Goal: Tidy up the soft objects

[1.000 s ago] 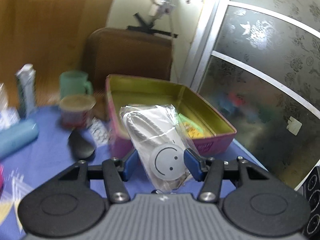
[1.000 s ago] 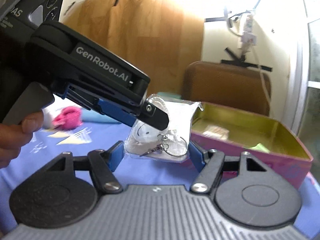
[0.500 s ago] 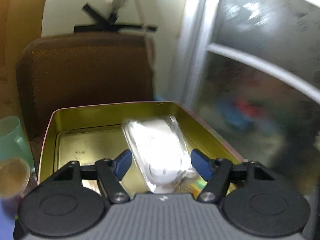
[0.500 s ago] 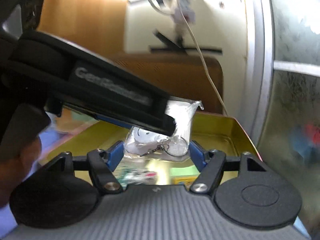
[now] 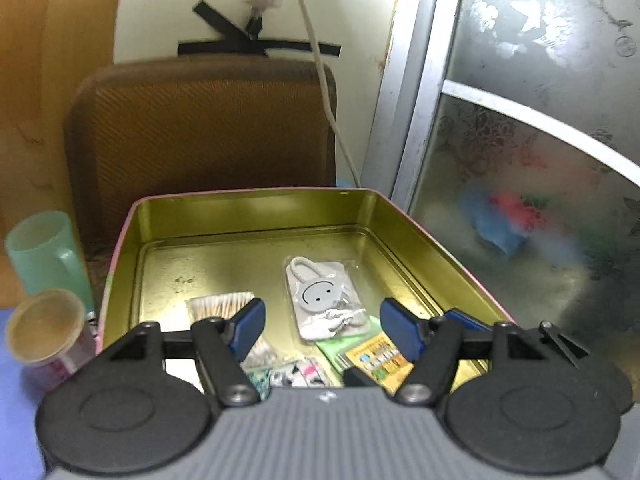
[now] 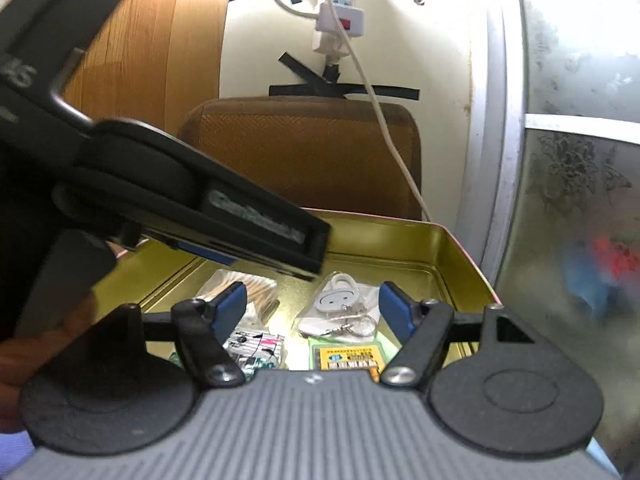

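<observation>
I have both grippers poised over the open tin, whose gold inside fills the middle of each view. The smiley pouch, a clear plastic bag with a white smiley tag and a key ring in it, lies flat on the tin's floor, right of centre in the left wrist view and just above the gap between my fingers. My left gripper has its blue fingers spread apart with nothing between them; its jaws have just been opening, and the pouch sits loose below them, touching neither pad. In the right wrist view my right gripper is also wide, its fingers bracketing the pouch in the picture without pressing on it.

The left gripper's black body crosses the upper left of the right wrist view, slanting down toward the tin. A hand shows at the lower left edge there.

Other things share the tin floor: a bundle of cotton swabs left of the pouch, a green and yellow packet below it and partly under its lower edge, and a black, white and pink packet at the bottom centre.

Left of the tin, on the blue table, stand a mint green mug and a small paper cup. A brown chair back rises behind the tin.
</observation>
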A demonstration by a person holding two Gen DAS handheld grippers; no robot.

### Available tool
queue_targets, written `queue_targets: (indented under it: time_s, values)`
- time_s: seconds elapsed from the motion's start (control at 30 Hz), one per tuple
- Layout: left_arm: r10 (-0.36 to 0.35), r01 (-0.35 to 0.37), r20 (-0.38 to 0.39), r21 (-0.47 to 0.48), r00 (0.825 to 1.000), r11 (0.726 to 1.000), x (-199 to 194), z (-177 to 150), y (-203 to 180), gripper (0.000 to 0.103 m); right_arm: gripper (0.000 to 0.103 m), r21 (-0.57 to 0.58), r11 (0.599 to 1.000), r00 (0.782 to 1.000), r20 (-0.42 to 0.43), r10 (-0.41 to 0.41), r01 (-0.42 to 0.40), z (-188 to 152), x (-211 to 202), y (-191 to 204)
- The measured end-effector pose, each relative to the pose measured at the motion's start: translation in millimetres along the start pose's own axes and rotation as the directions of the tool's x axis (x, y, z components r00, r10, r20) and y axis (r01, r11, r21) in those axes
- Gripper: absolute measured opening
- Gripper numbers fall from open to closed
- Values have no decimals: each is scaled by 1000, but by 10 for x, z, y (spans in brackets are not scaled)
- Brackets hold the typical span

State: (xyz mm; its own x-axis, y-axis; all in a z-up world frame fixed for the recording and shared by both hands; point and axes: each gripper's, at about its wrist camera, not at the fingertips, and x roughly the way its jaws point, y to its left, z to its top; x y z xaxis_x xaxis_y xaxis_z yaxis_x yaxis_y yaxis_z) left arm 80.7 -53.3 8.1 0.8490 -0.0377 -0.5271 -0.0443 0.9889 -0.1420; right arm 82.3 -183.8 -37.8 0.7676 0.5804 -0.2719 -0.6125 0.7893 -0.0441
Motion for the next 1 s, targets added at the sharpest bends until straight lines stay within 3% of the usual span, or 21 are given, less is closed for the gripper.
queue_targets:
  time_s: [0.3,0.4,0.77,1.0]
  values:
    - [71,-70,-16,56,997,996,-657,-372,-162,67,75,128,991,999,24,-30,27,-57,-494,-115]
    - [69,-69,-27,18,997,997,-817,-501,-120,69,75,186,982,1000,9,-16,14,-85,-624,-139]
    - [160,-161,-27,-26,987,987,-1326,-840,115,69,75,135,991,999,-28,17,-13,-233,-978,269]
    - [236,-236,-22,-28,972,971,-1508,-1033,272,70,75,172,985,999,-20,26,-22,-207,-1086,334]
